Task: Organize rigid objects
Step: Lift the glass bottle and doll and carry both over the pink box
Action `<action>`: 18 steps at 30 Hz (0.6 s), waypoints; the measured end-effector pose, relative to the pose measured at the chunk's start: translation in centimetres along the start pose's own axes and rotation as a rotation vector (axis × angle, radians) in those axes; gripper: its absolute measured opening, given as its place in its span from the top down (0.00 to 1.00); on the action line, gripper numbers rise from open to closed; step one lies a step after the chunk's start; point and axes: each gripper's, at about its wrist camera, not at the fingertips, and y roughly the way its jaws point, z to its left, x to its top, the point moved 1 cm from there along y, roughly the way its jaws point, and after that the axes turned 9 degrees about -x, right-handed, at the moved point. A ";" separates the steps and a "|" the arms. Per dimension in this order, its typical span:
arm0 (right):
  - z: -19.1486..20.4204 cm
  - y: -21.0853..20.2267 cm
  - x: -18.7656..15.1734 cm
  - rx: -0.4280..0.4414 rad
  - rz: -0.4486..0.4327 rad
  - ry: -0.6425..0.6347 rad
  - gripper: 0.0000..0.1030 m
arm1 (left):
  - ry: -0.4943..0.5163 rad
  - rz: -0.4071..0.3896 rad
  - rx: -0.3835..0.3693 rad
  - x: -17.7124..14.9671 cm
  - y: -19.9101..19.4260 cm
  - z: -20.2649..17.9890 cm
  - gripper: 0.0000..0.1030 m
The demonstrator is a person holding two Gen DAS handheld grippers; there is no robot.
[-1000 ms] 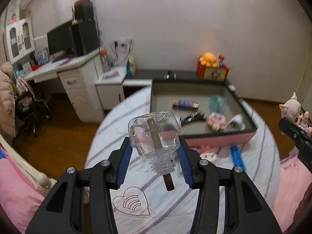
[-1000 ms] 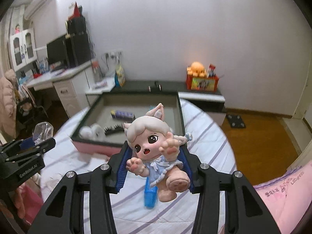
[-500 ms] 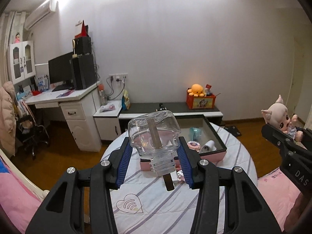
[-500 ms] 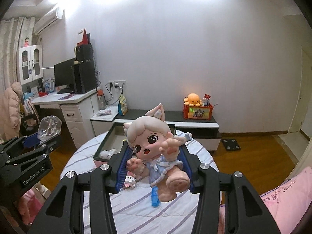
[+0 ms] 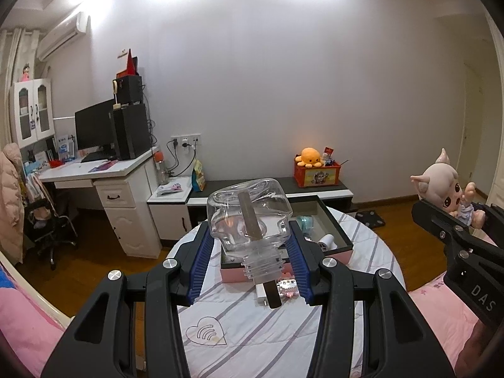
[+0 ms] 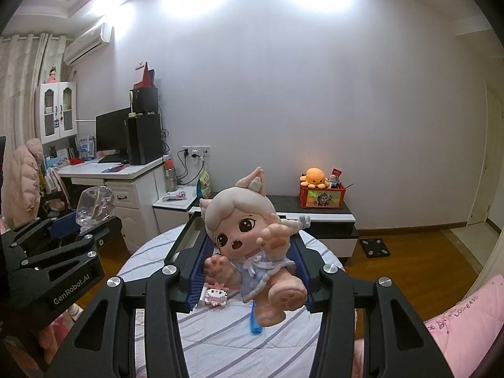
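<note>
Writing first: the side of the left gripper (image 6: pixel 80 236), seen from the right wrist view, reads "GenRobot.AI"; the side of the right gripper (image 5: pixel 453 217), seen from the left wrist view, shows "DAS" before the frame cuts it off. The pink bedding (image 6: pixel 466 318) at lower right carries dark lettering, too warped to read beyond a few capitals. The striped cloth on the round table (image 5: pixel 267 340) bears an outlined heart with curved bars inside — no words.

Left gripper: held above the near side of the table, pointing slightly downward toward the far wall. Its blue pads (image 5: pixel 201 267) are clamped on a clear glass bottle (image 5: pixel 249 217), turned neck toward the camera, with a brown stick (image 5: pixel 249 217) running through it and out of the neck.

Right gripper: raised alongside, to the right, pointing much the same way. Its pads (image 6: pixel 197 271) are closed on a doll (image 6: pixel 249 236) with pale hair, pointed ears and a light blue dress — one paw and one foot stick out toward the lens.

Both held things are off the table, in the air. Below them, on the cloth: a pink tray (image 5: pixel 338 245) with a dark rim, holding a few small items; a small pink block toy (image 6: pixel 215 296) and a blue strip (image 6: pixel 255 324) lie in front of it
</note>
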 end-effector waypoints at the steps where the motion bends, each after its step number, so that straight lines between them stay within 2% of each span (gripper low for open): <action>1: 0.0 0.0 -0.1 -0.004 0.002 0.000 0.53 | 0.000 0.001 0.000 0.0 0.2 0.0 0.54; 11: 0.5 2.1 0.4 -0.013 0.007 -0.003 0.53 | -0.005 0.023 0.014 0.6 3.5 0.3 0.54; 18: 1.2 7.5 1.8 -0.013 0.030 -0.044 0.53 | 0.019 0.030 -0.005 2.6 8.5 0.8 0.54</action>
